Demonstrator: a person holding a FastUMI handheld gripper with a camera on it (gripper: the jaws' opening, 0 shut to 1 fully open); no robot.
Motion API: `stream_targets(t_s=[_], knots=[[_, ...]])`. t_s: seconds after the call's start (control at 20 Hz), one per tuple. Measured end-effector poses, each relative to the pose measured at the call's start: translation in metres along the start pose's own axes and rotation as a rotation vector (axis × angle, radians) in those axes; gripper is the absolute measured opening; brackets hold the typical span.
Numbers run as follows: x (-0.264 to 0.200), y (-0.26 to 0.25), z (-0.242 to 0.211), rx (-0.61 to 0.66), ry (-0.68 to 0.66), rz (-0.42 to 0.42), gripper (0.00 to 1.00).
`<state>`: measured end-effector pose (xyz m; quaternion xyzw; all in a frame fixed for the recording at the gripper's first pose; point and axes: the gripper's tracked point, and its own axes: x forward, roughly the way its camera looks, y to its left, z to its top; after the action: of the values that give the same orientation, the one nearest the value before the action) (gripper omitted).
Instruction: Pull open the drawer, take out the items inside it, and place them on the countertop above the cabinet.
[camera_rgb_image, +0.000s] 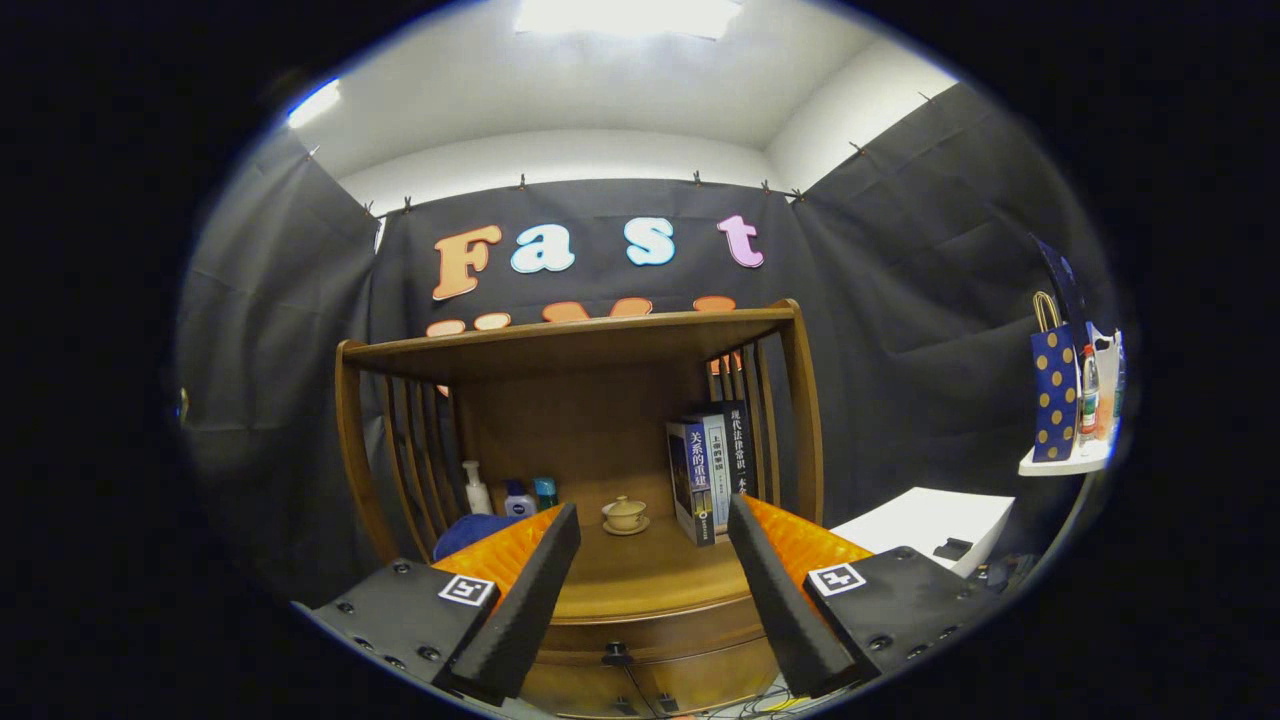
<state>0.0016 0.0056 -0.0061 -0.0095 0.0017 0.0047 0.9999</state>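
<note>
**Gripper wide open, lining up on the drawer knob**

Gripper (650, 560) is sitting with its fingers spread wide, holding nothing. It's looking over the countertop (650, 585) of the wooden cabinet (580, 400). The drawer (640, 660) is closed, its front showing low between the two fingers, just under the countertop edge. A small dark knob (615, 655) is sitting on that front, roughly centred between the fingers but slightly toward the left one.

The items to take out are inside the drawer, so I can't tell what they are.

The countertop is already carrying things: a lidded cup on a saucer (625, 515) near the middle, books (708, 465) standing to the right, bottles (510, 495) at back left, something blue (470, 530) behind the left finger.

My read on the step in hand, opening the drawer:
- Gripper is sitting above knob height, so it needs dropping and pitching down until the knob is sitting squarely between the pads.
- Centre it first; a nudge left looks needed.
- Close on the knob fully before pulling, then pull straight out along the drawer's travel. Pulling off-axis is risking a jam or a slip off the small knob.
- Loose cables (740, 708) are lying below the cabinet front, so keep the fingers clear of them.
</note>
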Motion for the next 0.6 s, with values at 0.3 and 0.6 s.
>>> stream_targets(t_s=[0.3, 0.6], knots=[[0.004, 0.009, -0.007, 0.014, 0.005, 0.023, 0.98], [0.023, 0.018, -0.057, -0.008, 0.054, 0.048, 0.98]])
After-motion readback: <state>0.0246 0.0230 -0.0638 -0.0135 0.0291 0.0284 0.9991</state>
